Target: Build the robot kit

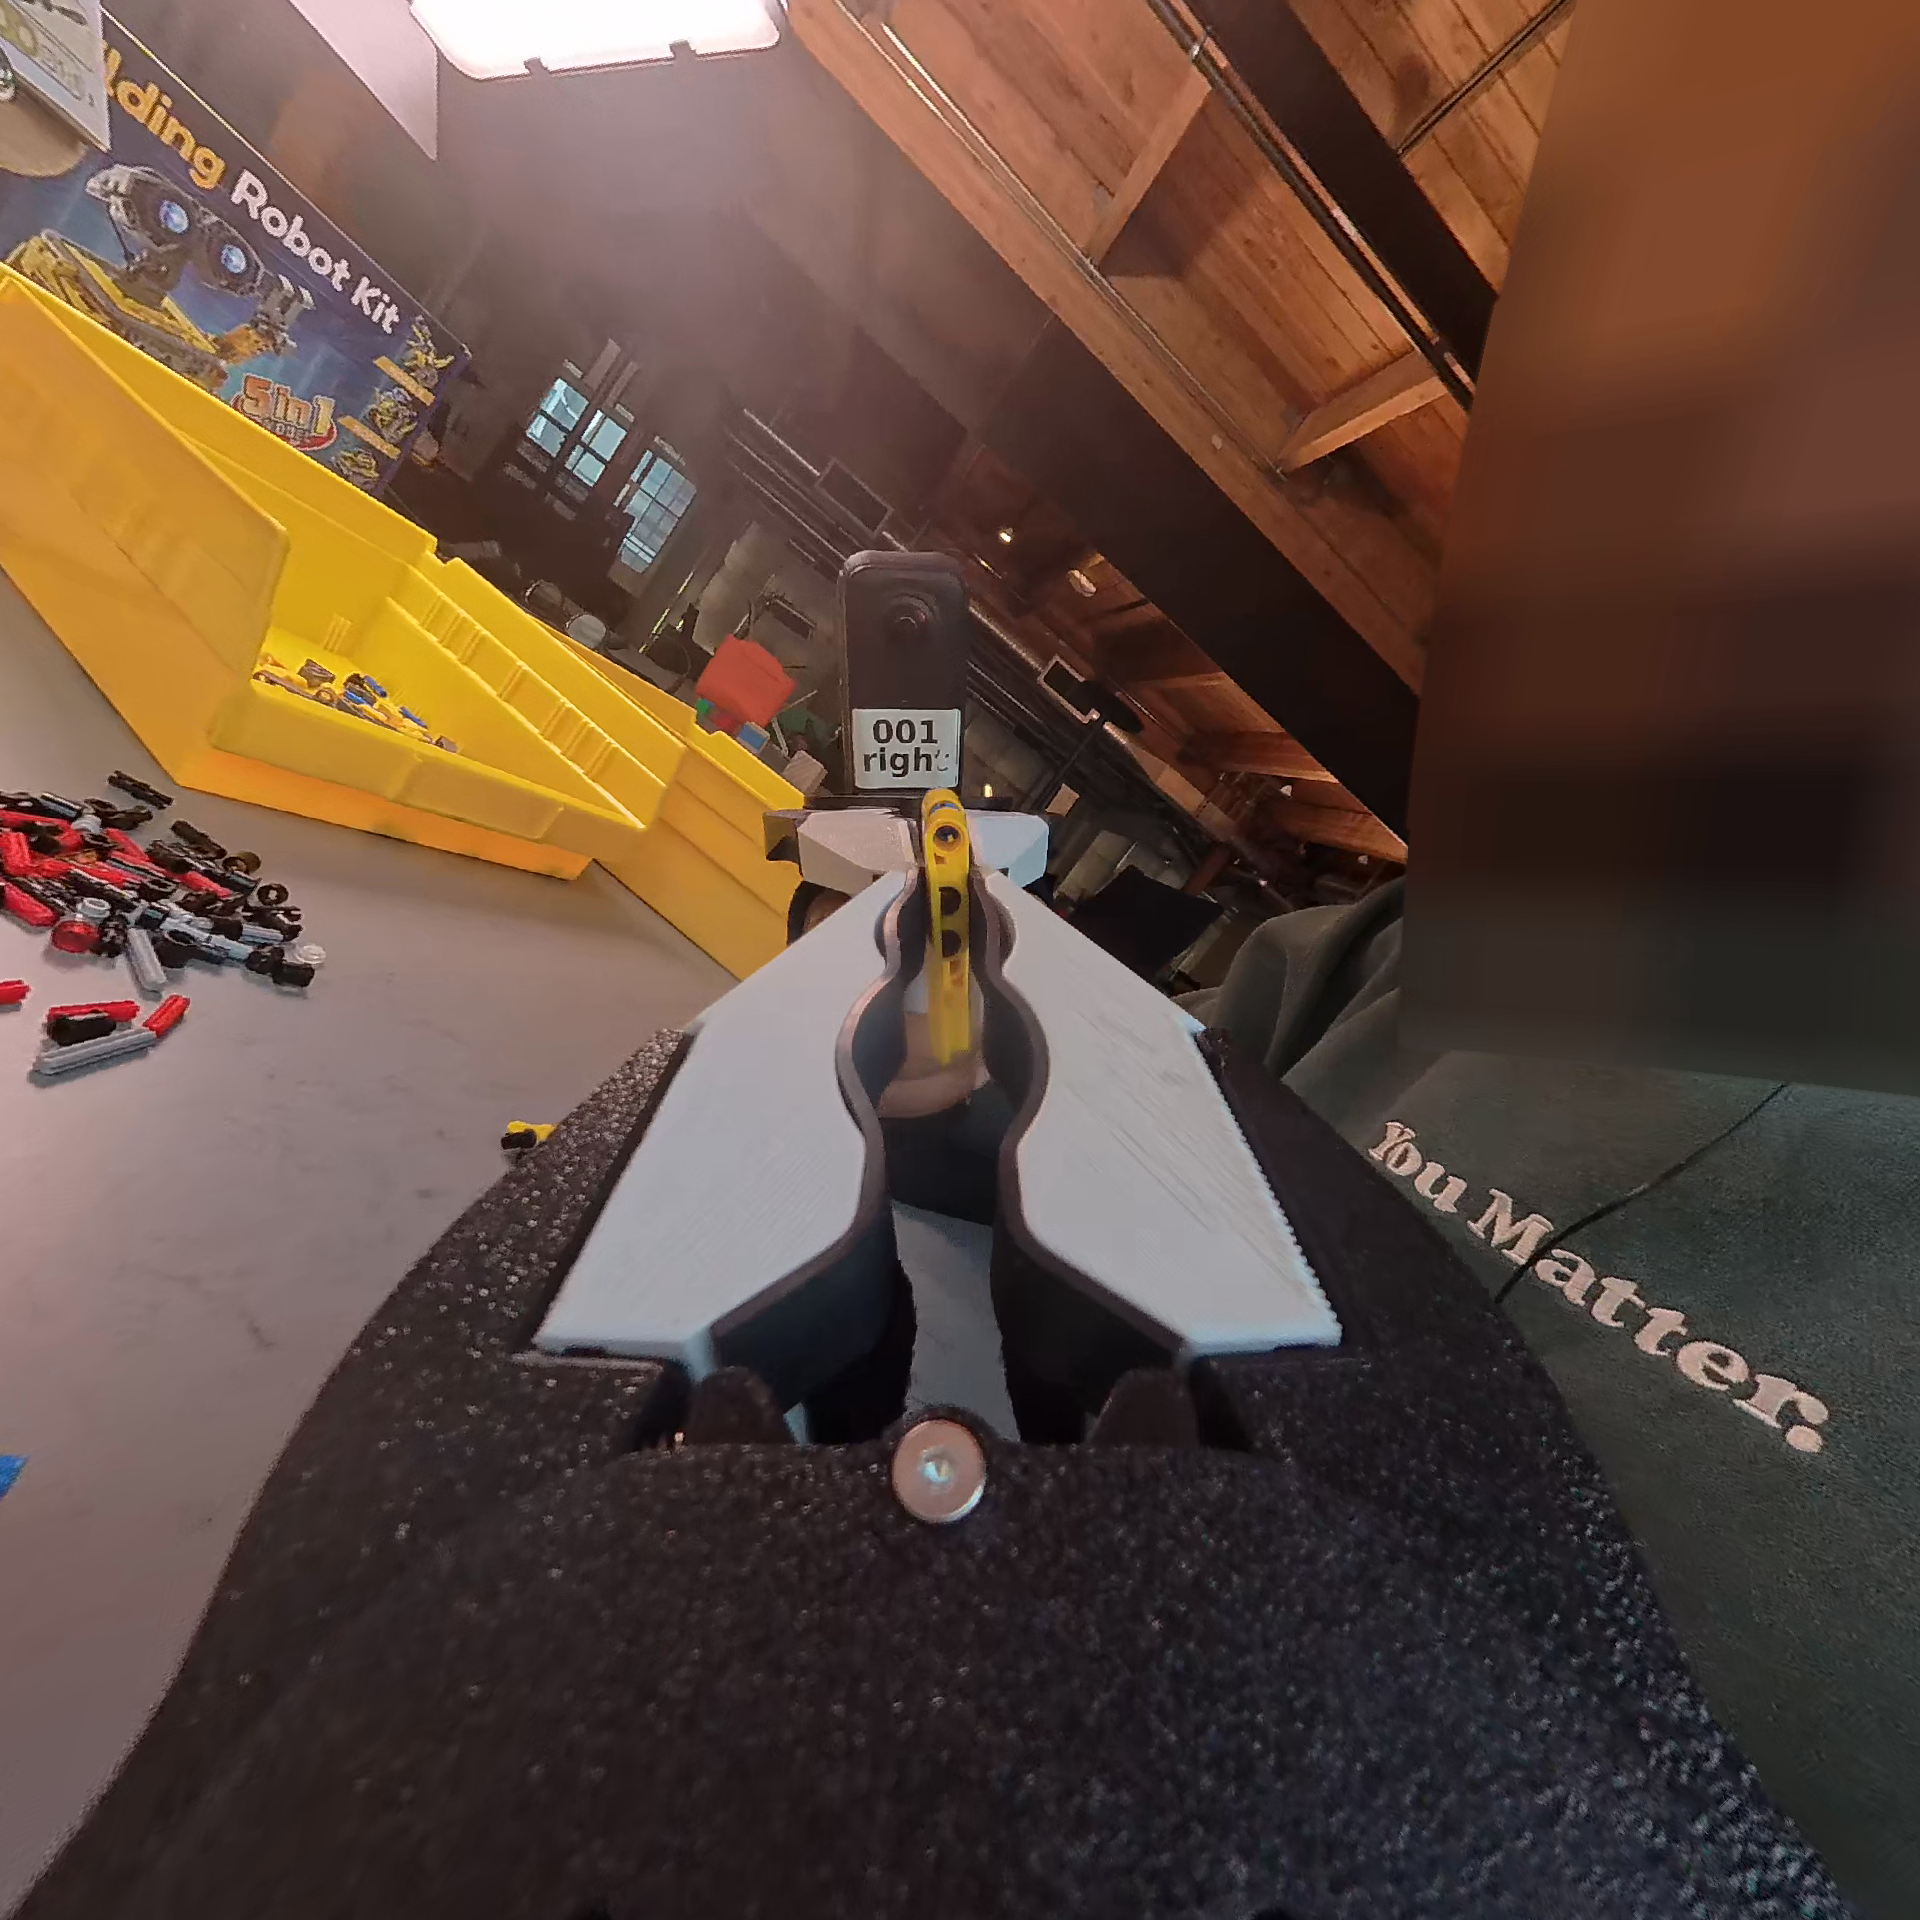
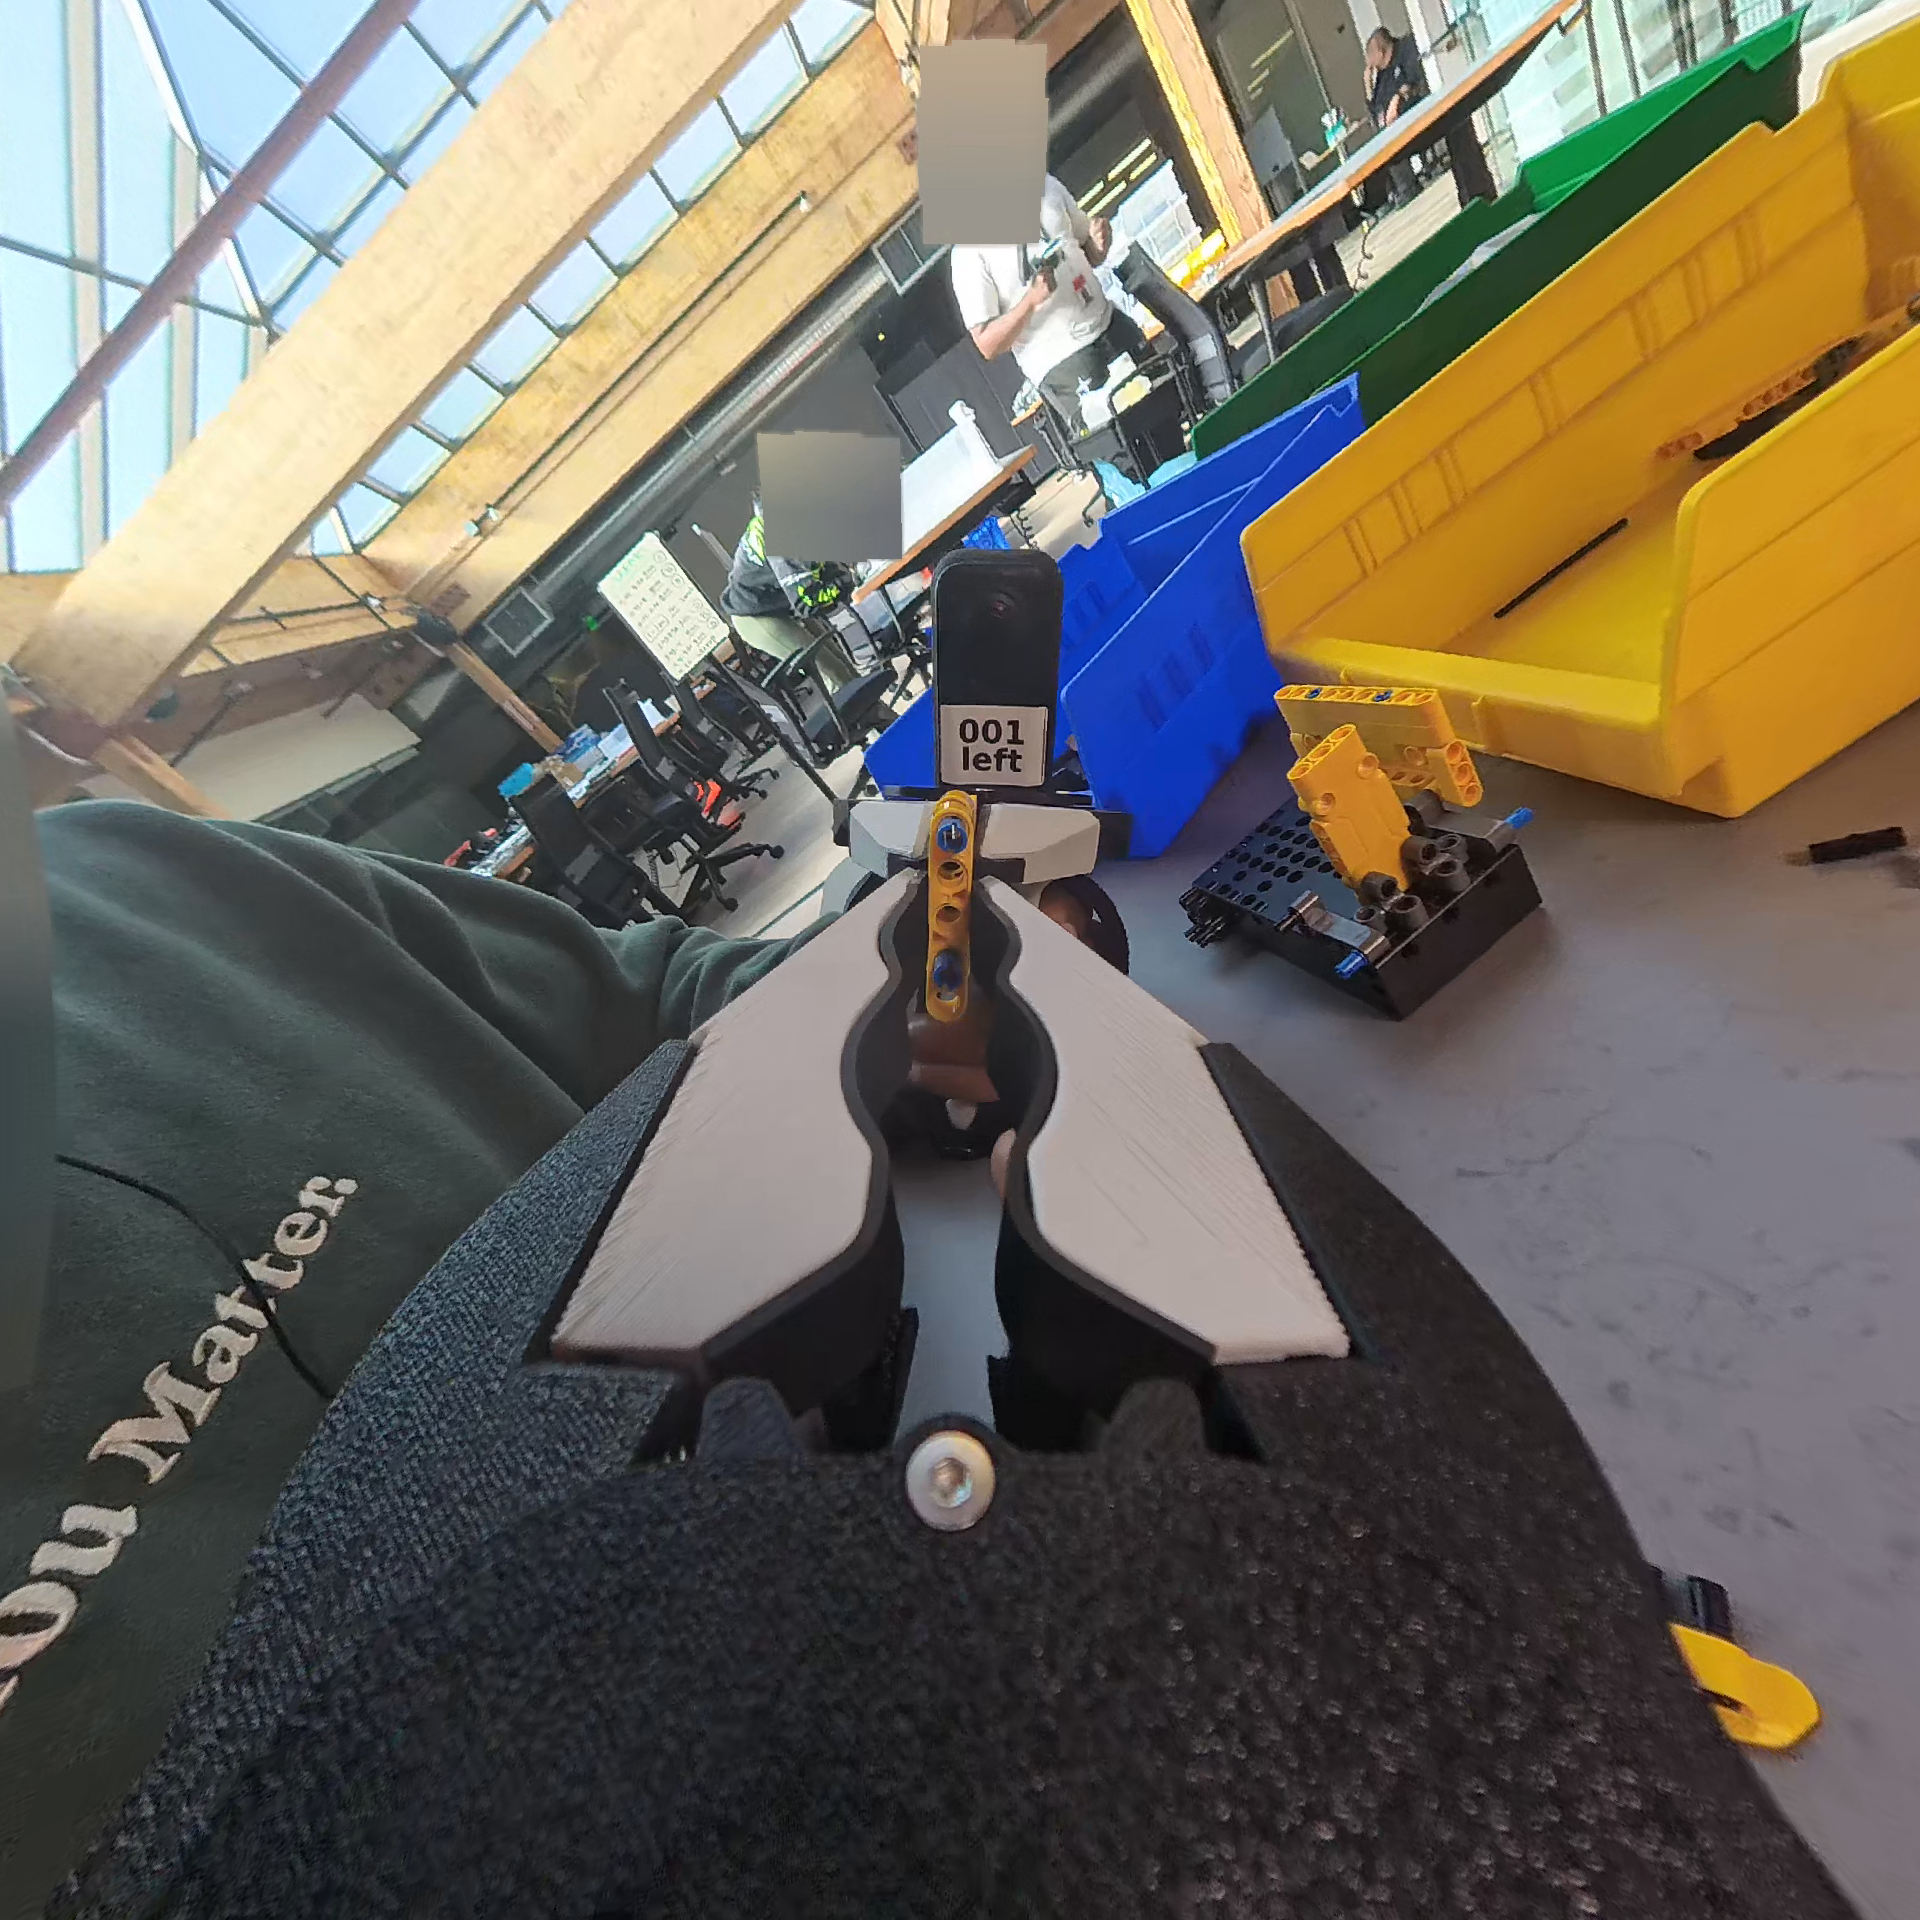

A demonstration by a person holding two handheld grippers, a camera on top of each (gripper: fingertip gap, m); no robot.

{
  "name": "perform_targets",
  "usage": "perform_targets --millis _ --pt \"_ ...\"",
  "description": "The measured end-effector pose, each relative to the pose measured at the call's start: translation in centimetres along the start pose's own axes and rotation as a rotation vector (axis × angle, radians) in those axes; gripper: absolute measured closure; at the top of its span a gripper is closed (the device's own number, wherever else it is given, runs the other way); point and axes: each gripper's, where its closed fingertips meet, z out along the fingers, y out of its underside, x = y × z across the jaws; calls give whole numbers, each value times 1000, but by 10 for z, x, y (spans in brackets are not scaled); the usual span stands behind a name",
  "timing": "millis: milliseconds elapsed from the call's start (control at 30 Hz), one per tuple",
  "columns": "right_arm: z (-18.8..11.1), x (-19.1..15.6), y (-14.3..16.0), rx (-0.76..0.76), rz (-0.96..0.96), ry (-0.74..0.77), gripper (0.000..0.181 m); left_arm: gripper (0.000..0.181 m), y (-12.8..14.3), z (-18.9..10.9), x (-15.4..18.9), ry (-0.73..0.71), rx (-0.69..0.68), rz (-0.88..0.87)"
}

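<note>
The left gripper [image 1: 943,904] has its jaws closed on a yellow beam [image 1: 948,940] at frame centre. The right gripper [image 2: 951,914] meets it head-on, jaws pinching the same beam, both above the grey table [image 1: 364,1091]. Left of centre in the left view lies a pile of small parts [image 1: 135,883], with yellow bins [image 1: 312,582] behind. In the right view, right of centre, sits a partly built model [image 2: 1371,862], blue bins [image 2: 1174,644] beyond.

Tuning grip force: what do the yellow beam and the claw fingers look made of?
Yellow beam: looks like hard moulded plastic, glossy, with clean round holes. Right claw fingers: likely 3D-printed plastic, matte pale grey, fine layer lines visible. Left claw fingers look the same.
</note>
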Motion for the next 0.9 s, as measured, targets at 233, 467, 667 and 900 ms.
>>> perform_targets --millis 233,467,667,900 --pt "-1 2 1 -18 -43 51 175 175 1 0 -2 5 2 -12" --pt "-3 0 4 -39 -44 33 176 175 5 2 1 5 -34 31" --pt "-4 0 6 -66 -33 33 175 176 7 2 0 -11 -49 82" --pt "-4 -14 8 -109 -101 20 175 176 9 3 14 53 -61 189"
